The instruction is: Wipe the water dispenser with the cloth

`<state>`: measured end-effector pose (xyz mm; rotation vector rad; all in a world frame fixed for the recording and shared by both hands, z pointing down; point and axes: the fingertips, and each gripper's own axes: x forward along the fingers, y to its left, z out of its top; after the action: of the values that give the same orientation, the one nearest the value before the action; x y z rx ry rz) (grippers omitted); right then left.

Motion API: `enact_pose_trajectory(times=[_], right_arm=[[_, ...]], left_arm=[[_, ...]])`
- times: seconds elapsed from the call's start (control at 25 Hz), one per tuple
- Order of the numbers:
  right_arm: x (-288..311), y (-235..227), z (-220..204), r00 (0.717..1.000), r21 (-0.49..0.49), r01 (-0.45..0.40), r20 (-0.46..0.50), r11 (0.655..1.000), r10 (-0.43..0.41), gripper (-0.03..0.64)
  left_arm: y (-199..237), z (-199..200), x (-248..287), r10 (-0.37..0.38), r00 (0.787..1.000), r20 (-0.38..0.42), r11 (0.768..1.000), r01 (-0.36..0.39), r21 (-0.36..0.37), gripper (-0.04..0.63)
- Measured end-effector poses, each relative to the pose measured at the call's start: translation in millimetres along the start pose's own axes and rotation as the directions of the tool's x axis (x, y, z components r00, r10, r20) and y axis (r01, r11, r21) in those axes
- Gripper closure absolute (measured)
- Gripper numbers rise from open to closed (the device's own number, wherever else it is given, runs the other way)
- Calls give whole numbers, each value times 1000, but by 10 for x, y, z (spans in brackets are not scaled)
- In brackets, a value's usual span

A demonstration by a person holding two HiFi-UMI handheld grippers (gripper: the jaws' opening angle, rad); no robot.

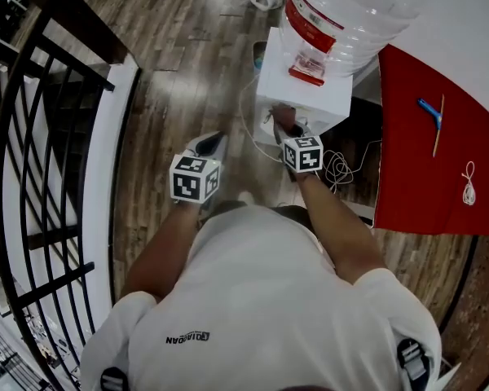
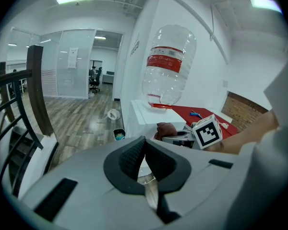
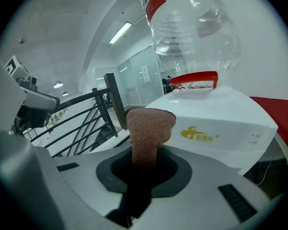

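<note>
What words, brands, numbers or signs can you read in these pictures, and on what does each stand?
No text can be read for certain.
Dispenser: yellow logo with characters, too blurred.
Bottle: red label, print too small.
Shirt: small dark print, upside down, unreadable.

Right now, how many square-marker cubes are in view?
2. One cube rides on the left gripper above the wood floor; the other cube is on the right gripper, close to the water dispenser. No others show.
</note>
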<state>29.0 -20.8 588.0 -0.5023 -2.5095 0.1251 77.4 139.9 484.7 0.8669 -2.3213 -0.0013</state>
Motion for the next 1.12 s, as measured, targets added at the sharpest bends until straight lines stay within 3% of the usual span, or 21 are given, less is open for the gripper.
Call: enact_pose_trajectory(times=[0.16, 0.32, 0.64, 1.12], right_arm=[[-187, -225, -82, 1000, 15, 26, -1, 1000, -26, 561], [-344, -459, -131, 999, 25, 48, 8, 999, -48, 561], [-751, -1002, -279, 995, 37, 98, 2, 995, -98, 561], [-1282, -1629, -448, 989, 42, 150, -2, 988, -151, 561]], left_arm=[[-184, 8, 58, -13, 1000, -9, 1000, 13, -2, 606], [-325, 31, 138, -36, 999, 0, 995, 35, -92, 606], [-632, 101, 287, -51, 999, 19, 985, 53, -166, 606], [-1100, 82, 426, -26, 999, 34, 991, 30, -131, 606]])
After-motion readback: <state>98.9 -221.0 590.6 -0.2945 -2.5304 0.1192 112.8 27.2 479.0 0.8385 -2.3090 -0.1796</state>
